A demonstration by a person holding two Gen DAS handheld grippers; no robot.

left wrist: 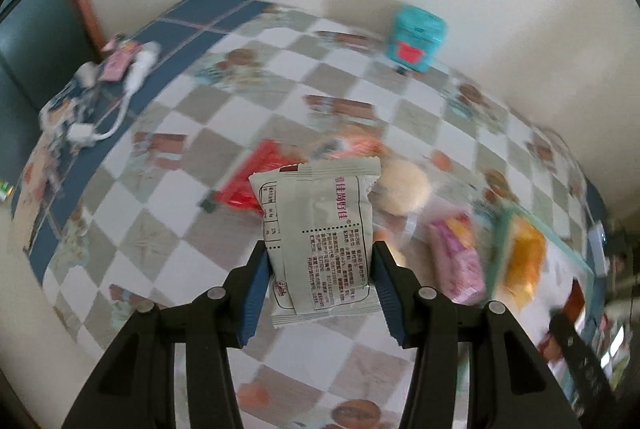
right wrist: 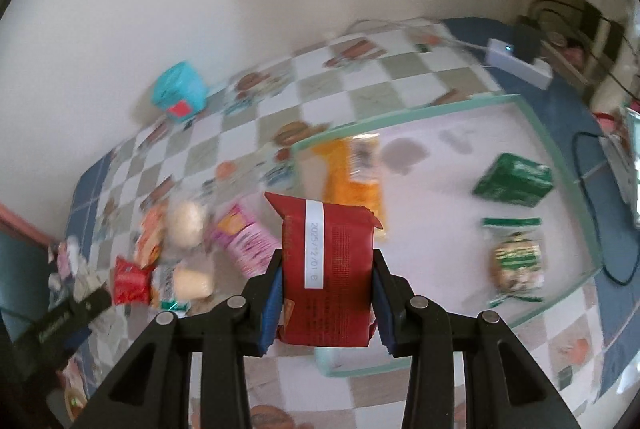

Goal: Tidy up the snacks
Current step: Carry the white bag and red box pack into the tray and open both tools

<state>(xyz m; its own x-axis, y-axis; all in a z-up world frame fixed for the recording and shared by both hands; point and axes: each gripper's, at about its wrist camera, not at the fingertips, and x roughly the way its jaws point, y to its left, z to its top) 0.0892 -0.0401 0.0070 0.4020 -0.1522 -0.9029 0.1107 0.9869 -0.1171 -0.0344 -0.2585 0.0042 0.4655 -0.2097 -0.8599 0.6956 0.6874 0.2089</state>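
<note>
Grip status: left gripper (left wrist: 320, 269) is clamped across the lower half of a white snack packet (left wrist: 320, 237), held clear above the table (left wrist: 160, 229). Right gripper (right wrist: 326, 277) is clamped on a red snack packet (right wrist: 326, 269), held above the near left corner of the white tray (right wrist: 460, 133).

Handling: both packets appear light, soft and crinkly; contents are probably brittle, so moderate pressure across the flat body, away from the sealed ends, is advised.

Markings: red packet carries a white strip reading "2025/12/01 B". White packet shows pink Chinese characters and a printed panel, too small to read.

Beyond, loose snacks (right wrist: 192, 229) lie left of the tray; an orange packet (right wrist: 352, 173) and green packets (right wrist: 514, 179) lie inside it. A teal container (right wrist: 180, 93) stands at the far edge by the wall.
</note>
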